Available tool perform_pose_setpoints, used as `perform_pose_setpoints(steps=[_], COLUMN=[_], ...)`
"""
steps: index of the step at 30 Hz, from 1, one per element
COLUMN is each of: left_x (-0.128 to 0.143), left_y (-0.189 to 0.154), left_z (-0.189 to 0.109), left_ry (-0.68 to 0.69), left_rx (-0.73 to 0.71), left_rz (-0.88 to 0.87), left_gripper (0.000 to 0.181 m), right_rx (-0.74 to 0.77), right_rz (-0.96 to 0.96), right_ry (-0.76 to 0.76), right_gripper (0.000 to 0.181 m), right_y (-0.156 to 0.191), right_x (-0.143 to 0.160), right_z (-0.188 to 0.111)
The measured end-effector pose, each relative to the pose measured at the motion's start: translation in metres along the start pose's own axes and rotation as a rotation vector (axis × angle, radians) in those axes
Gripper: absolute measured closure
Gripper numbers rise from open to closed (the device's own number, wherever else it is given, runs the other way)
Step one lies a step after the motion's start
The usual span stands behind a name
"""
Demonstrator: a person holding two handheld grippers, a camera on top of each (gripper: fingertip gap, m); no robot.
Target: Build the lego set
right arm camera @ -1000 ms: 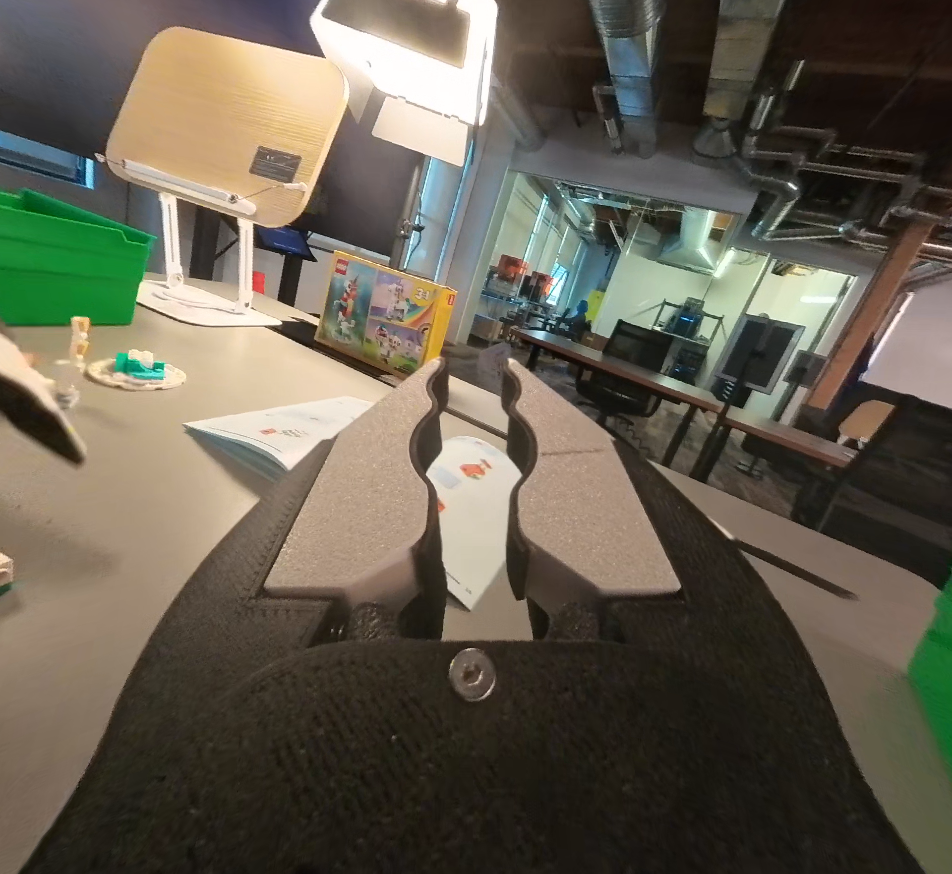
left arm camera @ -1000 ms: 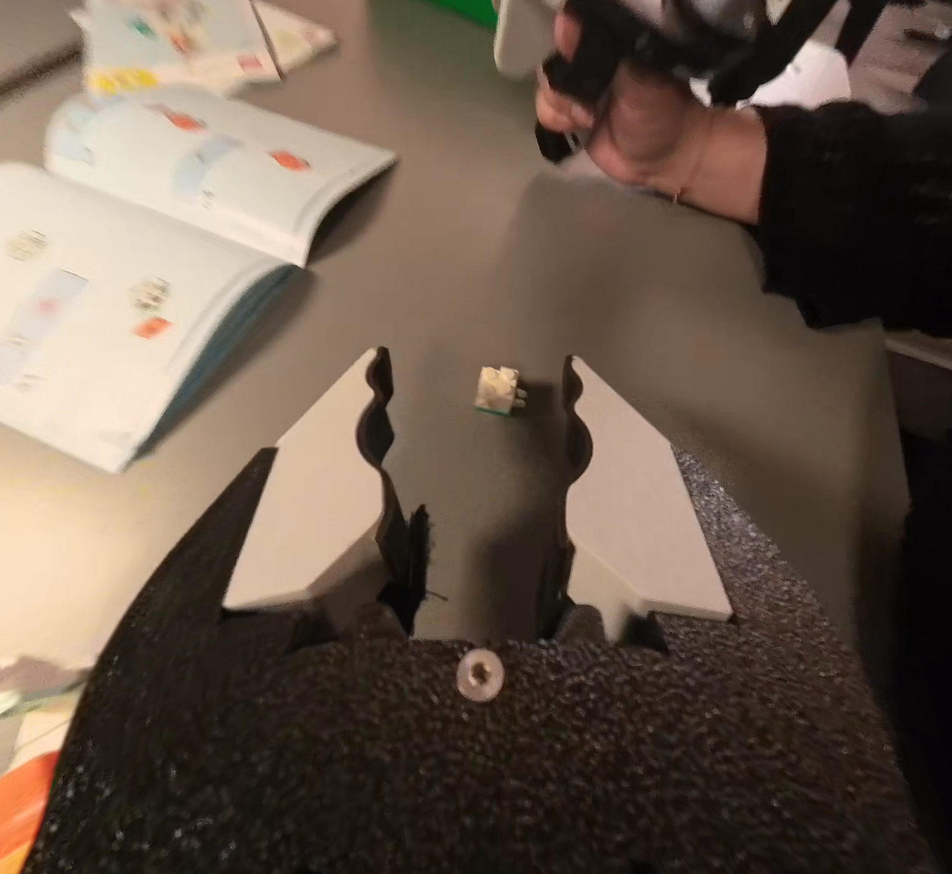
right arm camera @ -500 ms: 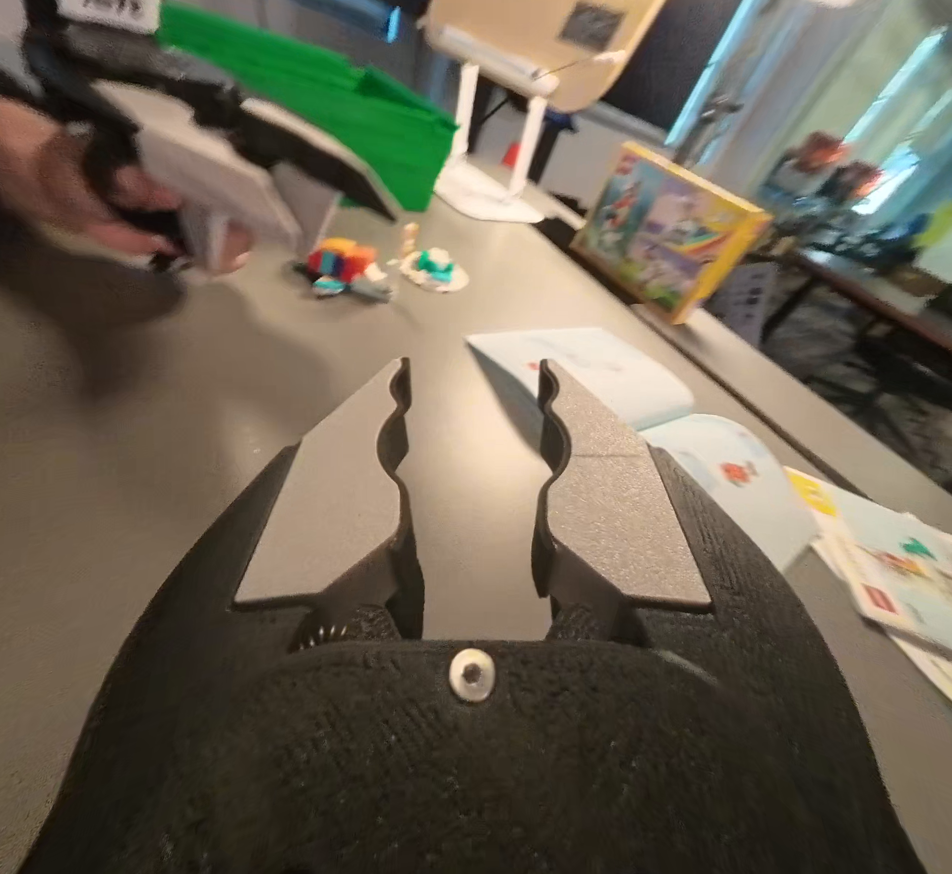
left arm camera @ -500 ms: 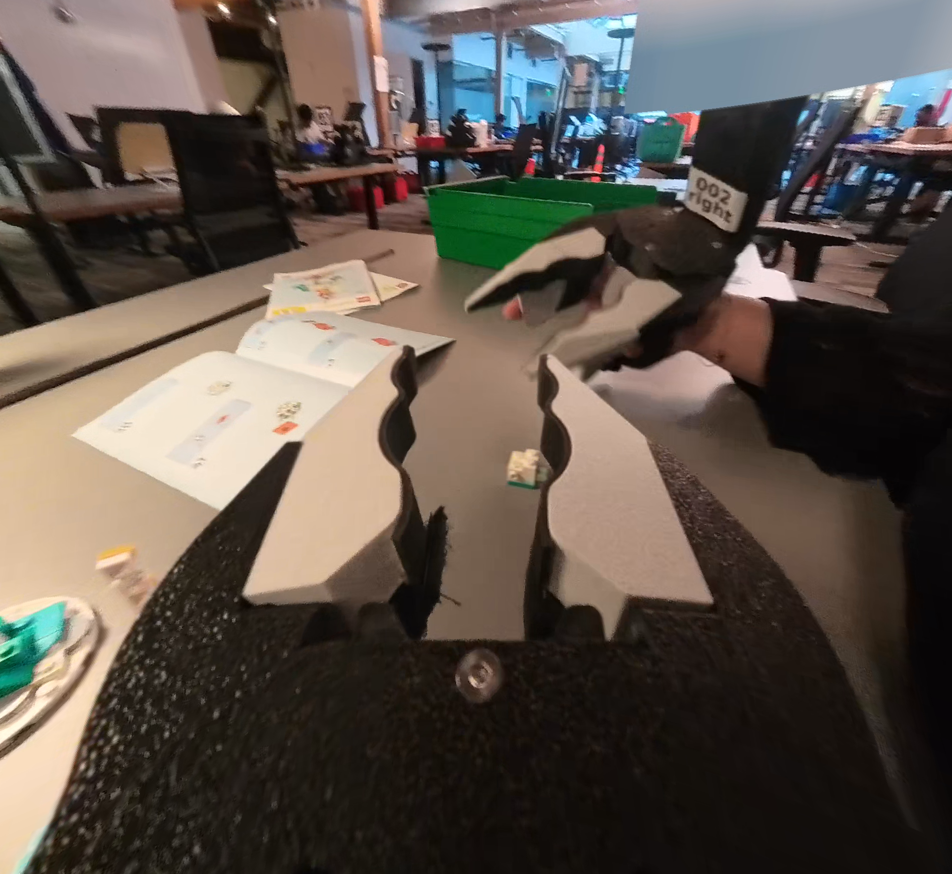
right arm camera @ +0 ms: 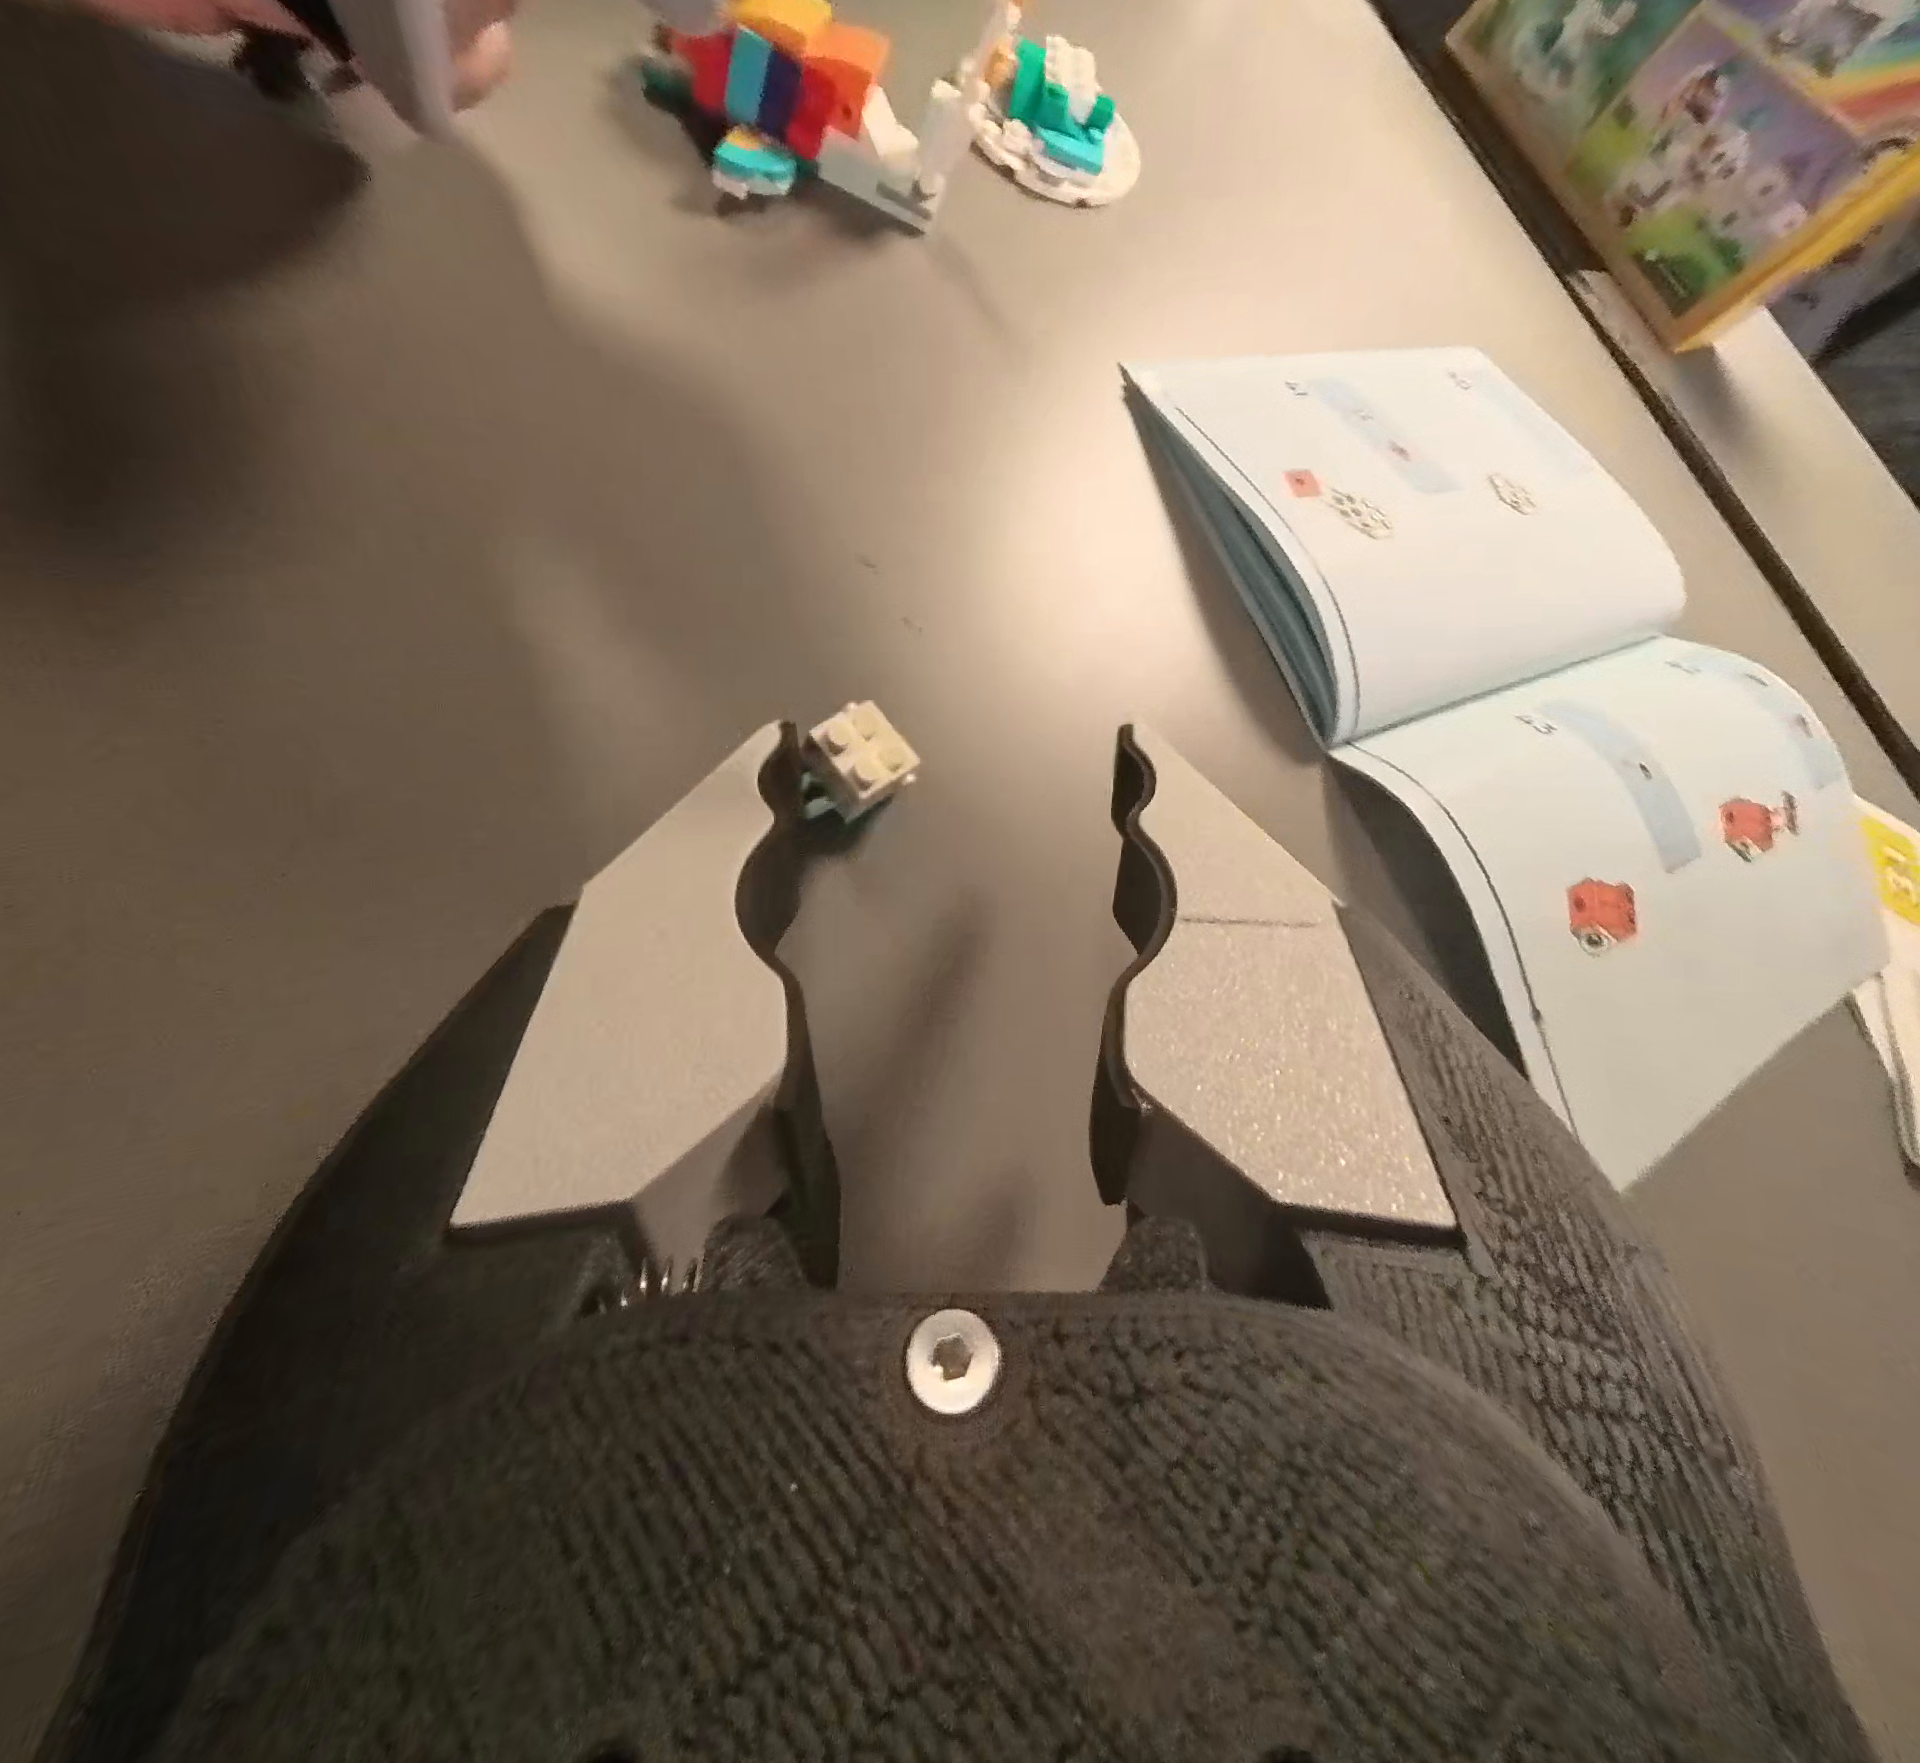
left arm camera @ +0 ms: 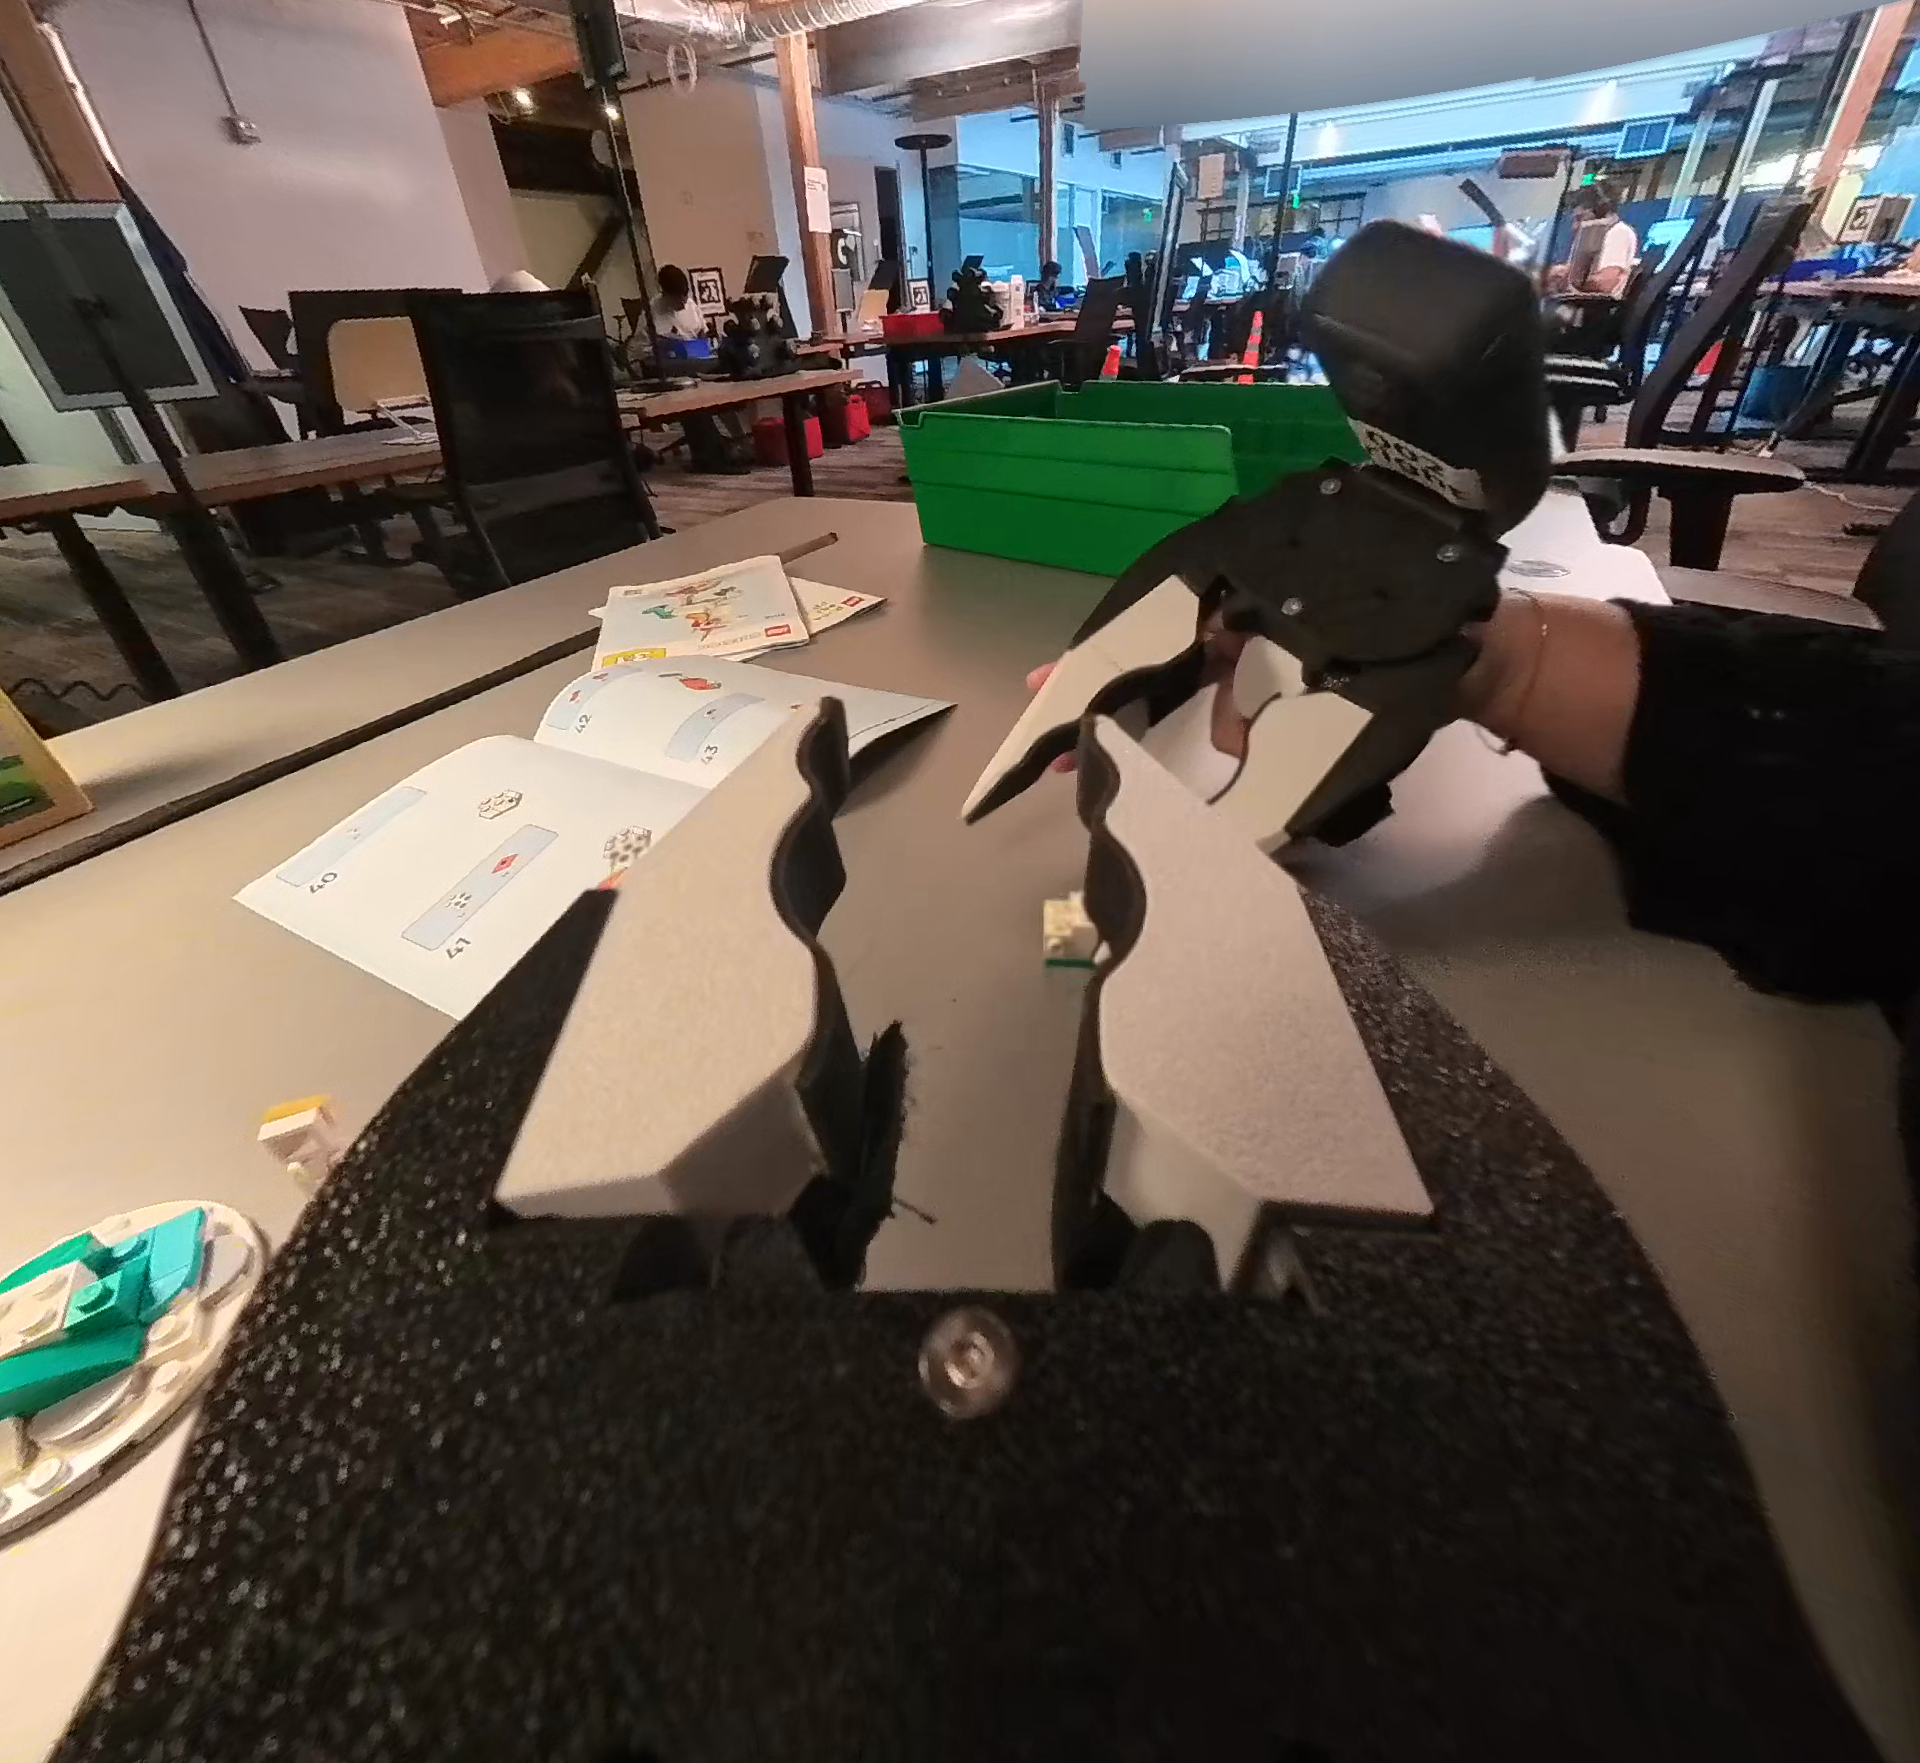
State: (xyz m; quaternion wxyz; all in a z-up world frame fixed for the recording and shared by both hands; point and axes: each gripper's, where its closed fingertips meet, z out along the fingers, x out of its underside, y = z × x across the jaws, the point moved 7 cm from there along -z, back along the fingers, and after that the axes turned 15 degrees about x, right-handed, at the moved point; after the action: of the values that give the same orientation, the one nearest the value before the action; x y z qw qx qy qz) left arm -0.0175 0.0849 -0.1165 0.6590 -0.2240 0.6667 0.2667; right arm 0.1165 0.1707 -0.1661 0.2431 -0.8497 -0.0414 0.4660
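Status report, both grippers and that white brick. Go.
Left gripper open, empty. Right gripper open, empty. White brick on table, beside right's fingertip. Nothing blocking.

The grey counter (right arm camera: 436, 518) carries a small white brick (right arm camera: 862, 759), an open booklet (right arm camera: 1475, 633) and a colourful model (right arm camera: 790, 92). A round white plate (right arm camera: 1060, 144), a yellow box (right arm camera: 1714, 72) and a green bin (left arm camera: 1070, 487) sit farther off.

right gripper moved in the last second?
Yes. The right gripper has tipped down from facing across the room toward the table, now open over the small white lego piece near the open booklet.
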Motion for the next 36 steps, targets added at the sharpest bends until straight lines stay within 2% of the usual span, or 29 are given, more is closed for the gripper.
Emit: perform_pose_setpoints(steps=[11,16,18,22,24,29,36], left_x=[0.003,0.003,0.004,0.004,0.005,0.006,0.006], left_y=[0.003,0.003,0.002,-0.001,-0.001,-0.003,-0.002], left_z=[0.0,0.0,0.001,0.002,0.002,0.003,0.003], left_ry=[0.008,0.01,0.014,0.018,0.018,0.016,0.014], left_rx=[-0.006,-0.006,-0.005,0.0,0.002,0.005,0.004], left_rz=[-0.027,-0.02,-0.016,-0.008,-0.007,-0.008,-0.014], left_gripper=[0.141,0.142,0.143,0.145,0.147,0.148,0.15], right_rx=[0.155,0.173,0.261,0.606,0.731,0.831,0.892], right_rz=[0.061,0.136,0.19,0.297,0.352,0.359,0.273], right_ry=[0.058,-0.03,-0.118,-0.293,-0.37,-0.475,-0.471], right_gripper=[0.136,0.137,0.139,0.157,0.162,0.168,0.173], right_y=[-0.029,-0.038,-0.052,-0.087,-0.096,-0.096,-0.093], right_x=[0.02,0.017,0.015,0.014,0.013,0.008,0.007], right_z=[-0.004,-0.014,-0.022,-0.042,-0.051,-0.059,-0.057])
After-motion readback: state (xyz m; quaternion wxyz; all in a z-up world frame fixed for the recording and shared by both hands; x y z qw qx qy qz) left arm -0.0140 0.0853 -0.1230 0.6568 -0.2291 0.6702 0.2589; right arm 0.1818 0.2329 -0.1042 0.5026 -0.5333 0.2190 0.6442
